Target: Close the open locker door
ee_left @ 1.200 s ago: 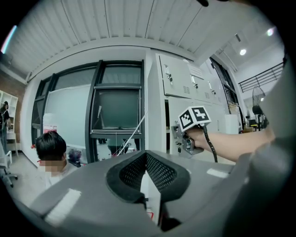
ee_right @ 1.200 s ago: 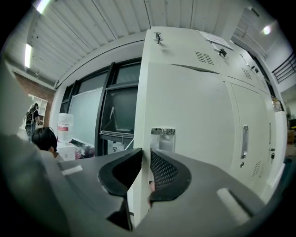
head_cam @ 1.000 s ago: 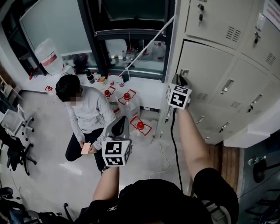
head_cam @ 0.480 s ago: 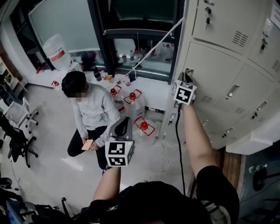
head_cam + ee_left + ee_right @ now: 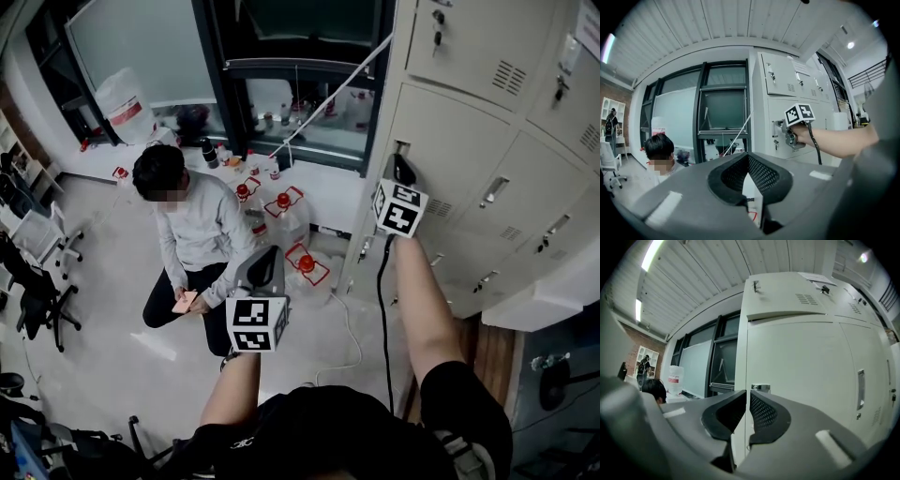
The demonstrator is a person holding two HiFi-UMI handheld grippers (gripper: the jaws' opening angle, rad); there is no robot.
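Nearby — crouched person (image 5: 192, 225) | red-capped jugs (image 5: 284, 208) by lockers (image 5: 450, 141) | office chair (image 5: 33, 286) left

The lockers (image 5: 487, 122) make a tall wall on the right, and nothing can pass through them. A person (image 5: 202, 230) crouches in the middle of the floor (image 5: 103, 347). Jugs with red caps (image 5: 281, 206) stand just beside the person, between the person and the lockers. A thin white string (image 5: 333, 92) slants across in front of the dark window frame (image 5: 291, 70). A white cord (image 5: 352, 342) lies on the floor near the foot of the lockers. Chairs (image 5: 36, 305) crowd the left edge. The bare floor on the near side of the person is open.
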